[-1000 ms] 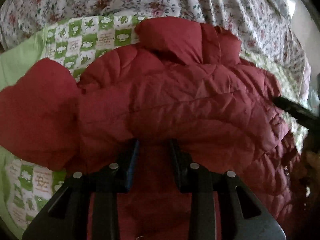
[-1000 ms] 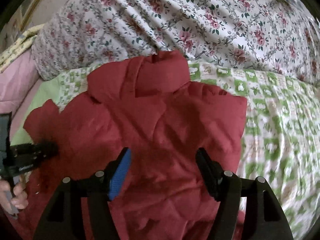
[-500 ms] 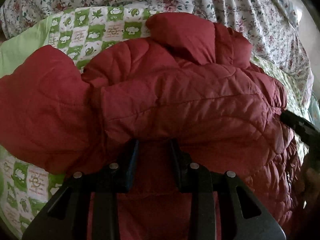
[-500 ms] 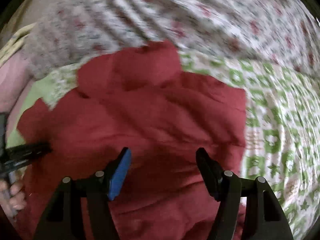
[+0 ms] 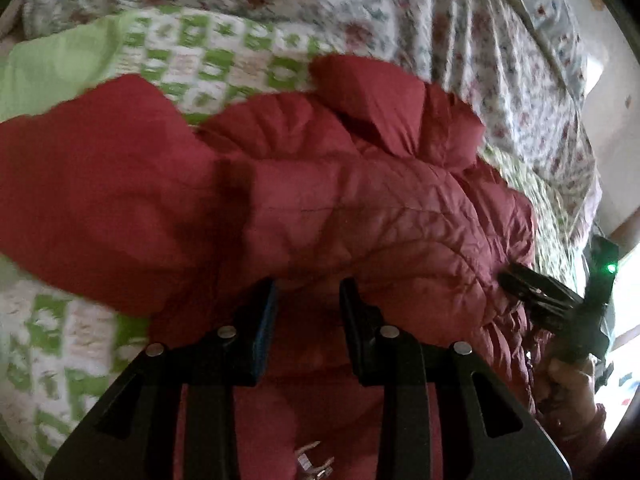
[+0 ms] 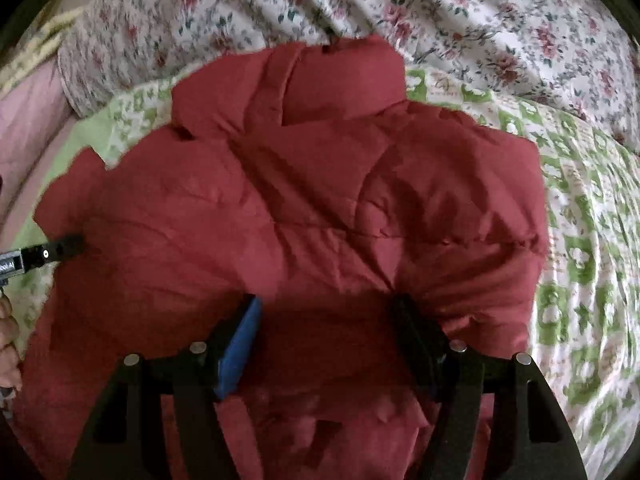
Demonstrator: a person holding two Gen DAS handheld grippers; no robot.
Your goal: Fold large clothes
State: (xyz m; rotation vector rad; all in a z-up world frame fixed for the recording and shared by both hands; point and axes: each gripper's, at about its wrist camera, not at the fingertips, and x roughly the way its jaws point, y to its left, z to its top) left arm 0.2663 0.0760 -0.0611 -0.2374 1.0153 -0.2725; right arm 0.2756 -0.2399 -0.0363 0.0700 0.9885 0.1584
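A dark red quilted jacket lies on a bed, collar toward the far side. My left gripper has its jaws close together, pinching a thick fold of the jacket that bulges over its fingertips. My right gripper has wider jaws, filled by a puffy fold of the same jacket that swells around both fingers. In the left wrist view the right gripper shows at the jacket's right edge, held by a hand. In the right wrist view the left gripper pokes into the jacket's left edge.
Under the jacket is a green and white patterned quilt. A floral sheet is heaped beyond the collar. A pink cloth lies at the far left. A plain green panel of the quilt shows at the upper left.
Both grippers moved forward over the jacket with the fold. The jacket now fills more of both views, and in the right wrist view the fabric now bulges over the fingertips.
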